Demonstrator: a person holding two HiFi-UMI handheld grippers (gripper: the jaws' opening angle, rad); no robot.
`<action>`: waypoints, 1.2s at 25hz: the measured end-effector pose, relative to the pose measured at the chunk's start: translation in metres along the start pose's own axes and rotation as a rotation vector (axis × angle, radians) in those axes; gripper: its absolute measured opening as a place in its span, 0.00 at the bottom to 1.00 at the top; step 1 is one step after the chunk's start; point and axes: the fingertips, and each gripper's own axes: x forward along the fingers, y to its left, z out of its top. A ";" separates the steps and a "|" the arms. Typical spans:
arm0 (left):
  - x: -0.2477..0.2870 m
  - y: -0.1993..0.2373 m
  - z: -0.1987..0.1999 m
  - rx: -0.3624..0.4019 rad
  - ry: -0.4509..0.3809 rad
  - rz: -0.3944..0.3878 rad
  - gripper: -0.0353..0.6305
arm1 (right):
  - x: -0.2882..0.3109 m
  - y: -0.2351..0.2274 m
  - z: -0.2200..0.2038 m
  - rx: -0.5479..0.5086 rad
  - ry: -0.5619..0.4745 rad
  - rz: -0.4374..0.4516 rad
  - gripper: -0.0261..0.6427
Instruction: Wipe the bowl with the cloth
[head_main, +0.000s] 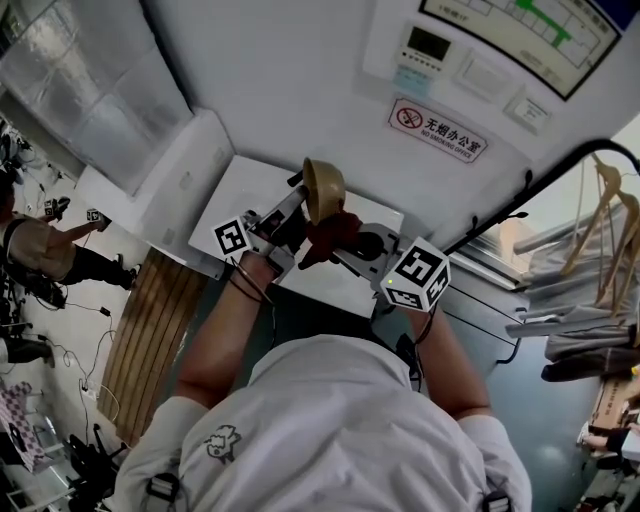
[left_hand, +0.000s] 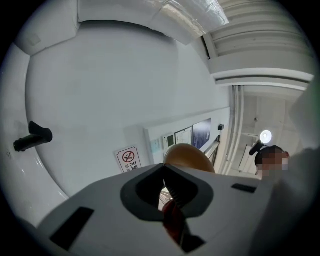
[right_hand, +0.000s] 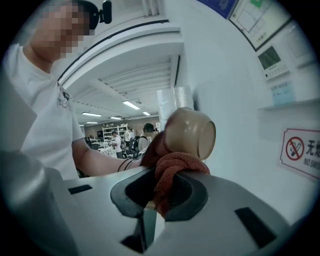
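Note:
A tan bowl (head_main: 323, 188) is held up on its side over the white table (head_main: 240, 185), and my left gripper (head_main: 303, 207) is shut on its rim. The left gripper view shows the bowl (left_hand: 188, 156) just past the shut jaws (left_hand: 165, 176), with a bit of red cloth (left_hand: 172, 220) below. My right gripper (head_main: 345, 243) is shut on the bunched red cloth (head_main: 333, 233), which presses against the bowl's underside. In the right gripper view the cloth (right_hand: 172, 170) bulges out of the jaws (right_hand: 161, 187) and touches the bowl (right_hand: 190, 132), whose mouth faces the wall.
The white wall behind carries a no-smoking sign (head_main: 437, 128) and a control panel (head_main: 430, 45). A slatted wooden surface (head_main: 150, 340) lies left of the table. Clothes hangers (head_main: 605, 205) hang at the right. Another person (head_main: 40, 250) stands far left.

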 end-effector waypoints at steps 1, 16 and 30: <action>-0.002 0.002 -0.001 -0.003 0.003 0.004 0.08 | -0.003 0.001 0.005 -0.024 0.001 -0.006 0.11; -0.008 -0.010 -0.044 -0.049 0.159 -0.072 0.08 | -0.049 -0.028 0.084 -0.136 -0.166 -0.146 0.11; 0.004 -0.069 -0.034 -0.016 0.132 -0.315 0.08 | -0.010 -0.049 0.037 0.024 -0.129 -0.110 0.11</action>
